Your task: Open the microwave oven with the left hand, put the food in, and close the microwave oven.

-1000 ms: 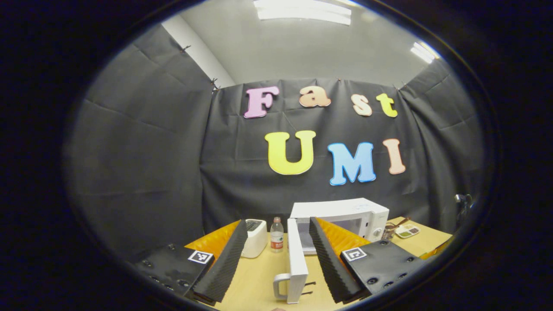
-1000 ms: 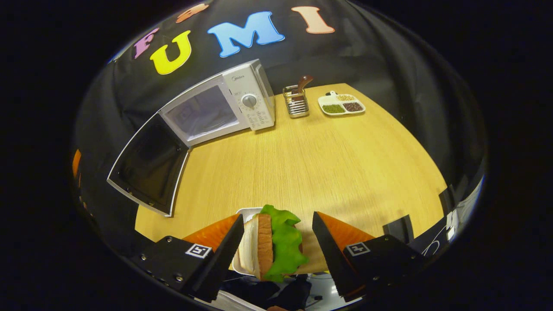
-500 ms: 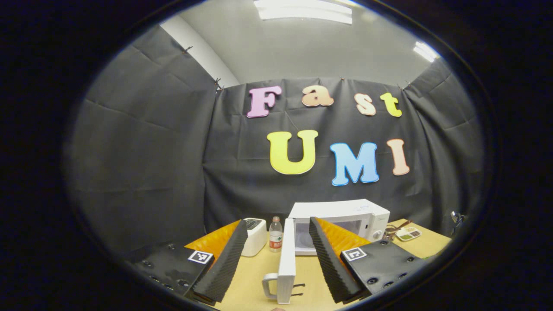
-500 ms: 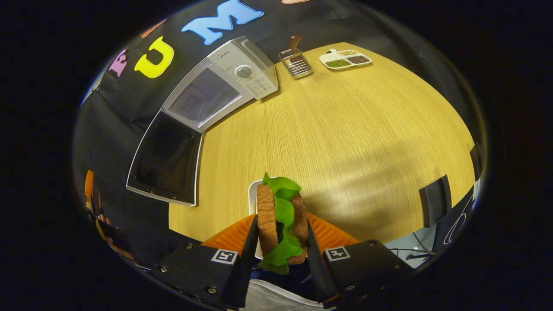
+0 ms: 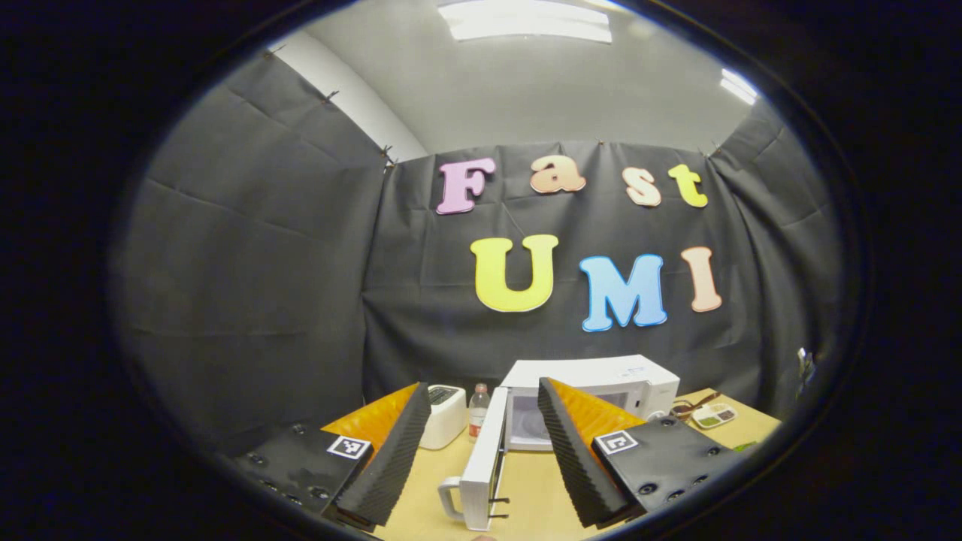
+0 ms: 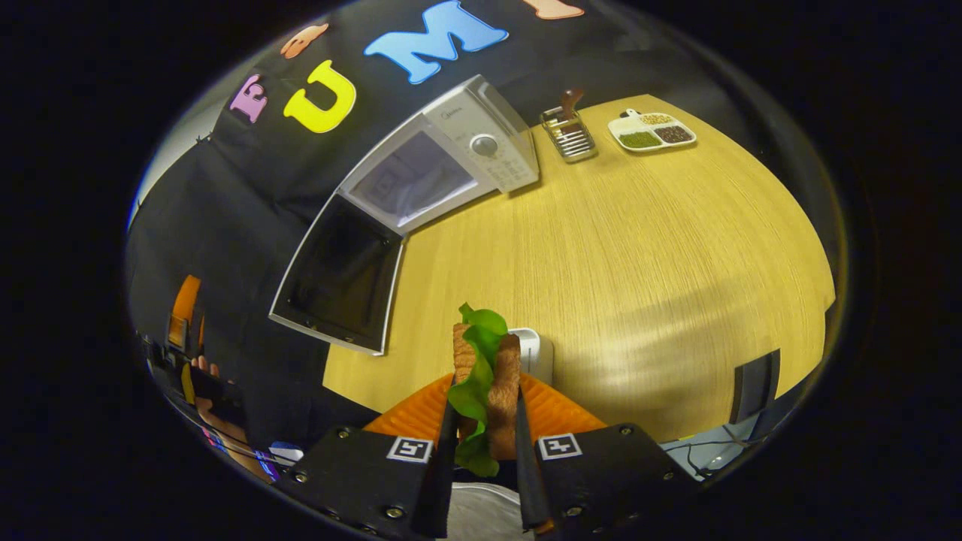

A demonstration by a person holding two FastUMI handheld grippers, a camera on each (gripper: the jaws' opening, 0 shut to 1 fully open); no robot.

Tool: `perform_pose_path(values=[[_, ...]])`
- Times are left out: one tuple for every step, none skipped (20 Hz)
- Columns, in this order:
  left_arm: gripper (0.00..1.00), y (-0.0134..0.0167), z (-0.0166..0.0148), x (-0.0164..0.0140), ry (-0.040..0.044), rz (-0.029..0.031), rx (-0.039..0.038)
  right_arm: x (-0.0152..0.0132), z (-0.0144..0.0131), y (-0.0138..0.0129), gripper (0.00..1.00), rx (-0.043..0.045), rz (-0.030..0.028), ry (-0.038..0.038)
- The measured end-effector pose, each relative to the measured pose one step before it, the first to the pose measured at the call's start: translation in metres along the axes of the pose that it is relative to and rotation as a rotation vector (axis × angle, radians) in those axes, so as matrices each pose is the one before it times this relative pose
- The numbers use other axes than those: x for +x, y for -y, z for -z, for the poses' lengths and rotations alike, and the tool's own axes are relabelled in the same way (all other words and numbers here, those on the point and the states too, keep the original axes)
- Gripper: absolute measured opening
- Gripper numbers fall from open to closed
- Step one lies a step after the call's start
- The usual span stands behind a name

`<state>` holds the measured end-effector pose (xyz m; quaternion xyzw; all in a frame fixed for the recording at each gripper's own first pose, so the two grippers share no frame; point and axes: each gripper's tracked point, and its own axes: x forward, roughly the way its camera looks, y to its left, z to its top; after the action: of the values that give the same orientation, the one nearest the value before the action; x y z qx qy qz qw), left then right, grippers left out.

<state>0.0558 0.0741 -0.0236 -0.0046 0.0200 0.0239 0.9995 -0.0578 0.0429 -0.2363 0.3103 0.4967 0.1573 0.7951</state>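
Observation:
A sandwich (image 6: pixel 485 361) of two bread slices with green lettuce stands on edge between the fingers of my right gripper (image 6: pixel 485 397), which is shut on it. It hangs just above a small white plate (image 6: pixel 532 349) at the table's near edge. The white microwave (image 6: pixel 481 139) sits at the far left of the table, and its door (image 6: pixel 338 274) is swung wide open. In the left gripper view my left gripper (image 5: pixel 482 389) is open and holds nothing. The microwave (image 5: pixel 601 376) lies ahead of it. The door (image 5: pixel 481 466) stands edge-on between the fingers, apart from both.
A wire utensil rack (image 6: pixel 569 135) and a white tray of beans (image 6: pixel 652 131) stand at the table's far side. A white toaster (image 5: pixel 443 413) and a bottle (image 5: pixel 478 409) sit left of the microwave. A hand (image 6: pixel 207 372) holds the other gripper at far left.
My right gripper closed on the sandwich and raised it off the plate. The microwave door stands wider open, and my left gripper has drawn back a little from it.

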Motion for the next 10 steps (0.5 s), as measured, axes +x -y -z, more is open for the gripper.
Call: perform_pose_path(values=[[0.94, 0.00036, -0.00094, 0.00154, 0.00268, 0.00069, 0.0068, -0.00047, -0.00843, -0.00713, 0.37, -0.00522, -0.01503, 0.01837], [0.94, 0.00027, 0.00013, 0.00189, -0.00015, 0.00398, 0.00354, 0.00119, -0.00886, -0.00562, 0.37, -0.00734, -0.00448, 0.01724], [0.94, 0.00088, 0.00054, 0.00233, -0.00284, 0.00599, 0.00196, 0.00254, -0.0078, -0.00513, 0.37, -0.00938, 0.0019, 0.01802], [0.94, -0.00118, -0.00065, 0.00302, 0.00089, 0.00341, 0.00142, 0.00362, -0.00778, -0.00571, 0.37, -0.01153, -0.00087, 0.01549], [0.94, -0.00167, -0.00194, 0.0045, 0.00462, 0.00601, 0.00017, 0.00341, -0.00645, -0.00712, 0.36, -0.01122, -0.00355, 0.01642], [0.94, -0.00338, 0.00064, 0.00577, 0.00286, 0.00483, -0.0021, 0.00584, -0.00695, -0.00638, 0.37, -0.00905, -0.00272, 0.01533], [0.93, -0.00463, 0.00178, 0.00568, -0.00374, 0.00642, -0.00461, 0.00701, -0.00691, -0.00583, 0.37, -0.00055, 0.00226, 0.02163], [0.94, -0.00453, 0.00398, 0.0058, -0.00477, 0.00678, -0.00549, 0.00676, -0.00743, -0.0062, 0.37, 0.00838, 0.00417, 0.02119], [0.93, -0.0062, 0.00175, 0.00704, -0.0028, 0.00331, -0.00306, 0.00825, -0.00583, -0.00789, 0.36, 0.0124, -0.00061, 0.01993], [0.93, -0.00865, 0.00146, 0.00637, 0.00016, 0.00014, -0.00369, 0.00813, -0.00422, -0.00686, 0.37, 0.00857, -0.00221, 0.01271]])
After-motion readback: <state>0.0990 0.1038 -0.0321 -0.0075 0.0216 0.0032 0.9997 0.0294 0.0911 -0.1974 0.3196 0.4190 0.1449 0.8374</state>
